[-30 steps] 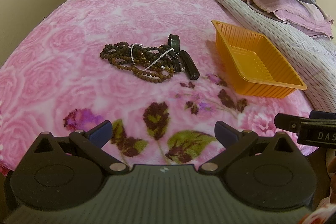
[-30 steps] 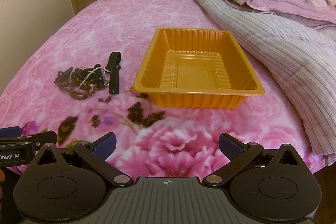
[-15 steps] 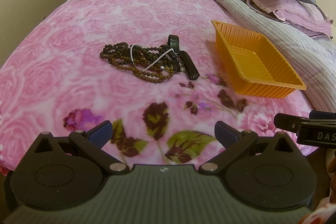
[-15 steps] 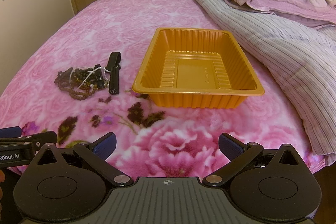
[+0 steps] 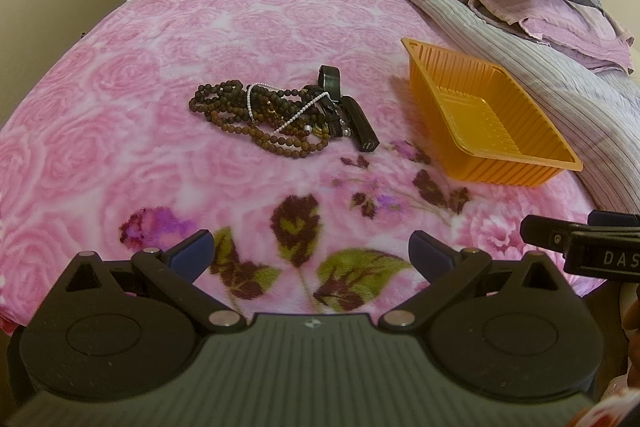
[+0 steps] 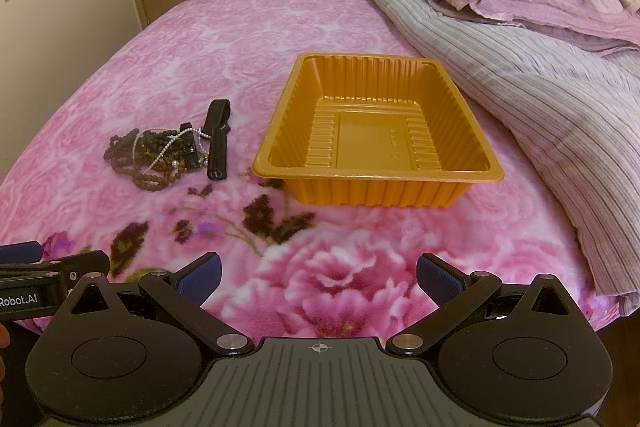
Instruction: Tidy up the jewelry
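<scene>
I've got the left gripper (image 5: 310,253) and the right gripper (image 6: 318,277) level and side by side over the near edge of the bed (image 5: 120,75), both spread wide and holding nothing. The jewelry pile (image 5: 276,117), dark beads tangled with a pearl strand and a black strap, lies ahead of my left gripper. The empty orange tray (image 6: 378,173) sits just to its right, straight ahead of my right gripper.

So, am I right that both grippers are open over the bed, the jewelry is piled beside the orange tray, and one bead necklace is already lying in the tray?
Not quite: the orange tray holds nothing, as the right wrist view shows. All the jewelry is piled on the blanket beside it. The rest stands: the left gripper and right gripper are both open over the bed.
</scene>
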`<state>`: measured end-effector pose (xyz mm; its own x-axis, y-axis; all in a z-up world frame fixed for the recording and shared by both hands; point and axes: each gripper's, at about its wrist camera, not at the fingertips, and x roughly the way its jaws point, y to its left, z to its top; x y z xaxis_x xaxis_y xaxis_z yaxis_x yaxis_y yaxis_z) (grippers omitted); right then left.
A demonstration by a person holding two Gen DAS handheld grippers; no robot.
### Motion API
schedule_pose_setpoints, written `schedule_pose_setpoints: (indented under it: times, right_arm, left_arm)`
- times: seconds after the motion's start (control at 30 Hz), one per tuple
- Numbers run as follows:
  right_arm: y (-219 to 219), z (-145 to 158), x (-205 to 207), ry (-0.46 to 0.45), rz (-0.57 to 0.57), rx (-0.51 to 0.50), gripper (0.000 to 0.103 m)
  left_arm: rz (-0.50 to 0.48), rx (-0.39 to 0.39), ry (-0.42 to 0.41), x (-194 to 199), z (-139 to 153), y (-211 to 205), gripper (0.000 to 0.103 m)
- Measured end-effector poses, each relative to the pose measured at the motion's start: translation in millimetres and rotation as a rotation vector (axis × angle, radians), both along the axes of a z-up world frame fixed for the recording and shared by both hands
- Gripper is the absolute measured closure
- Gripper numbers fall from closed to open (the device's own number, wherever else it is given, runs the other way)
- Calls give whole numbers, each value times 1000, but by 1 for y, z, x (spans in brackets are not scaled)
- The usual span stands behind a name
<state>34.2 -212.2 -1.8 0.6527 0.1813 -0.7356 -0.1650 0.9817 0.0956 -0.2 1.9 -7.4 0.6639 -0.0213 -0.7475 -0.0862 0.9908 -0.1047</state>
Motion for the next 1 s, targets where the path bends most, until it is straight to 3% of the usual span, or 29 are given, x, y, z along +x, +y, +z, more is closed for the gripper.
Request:
schedule_pose_setpoints:
  times: [0.7, 0.87, 1.0]
  right_arm:
    - [-7, -2, 2, 0, -22, 37, 0]
    - [-33, 1, 4, -81, -58, 132, 0]
    - [-61, 10, 11, -149, -116, 141, 0]
  left_arm:
    - [13, -13, 3, 3, 3, -2, 1]
    - [43, -75, -7, 13, 4, 11, 1]
    - [63, -187, -21, 20, 3, 28, 1]
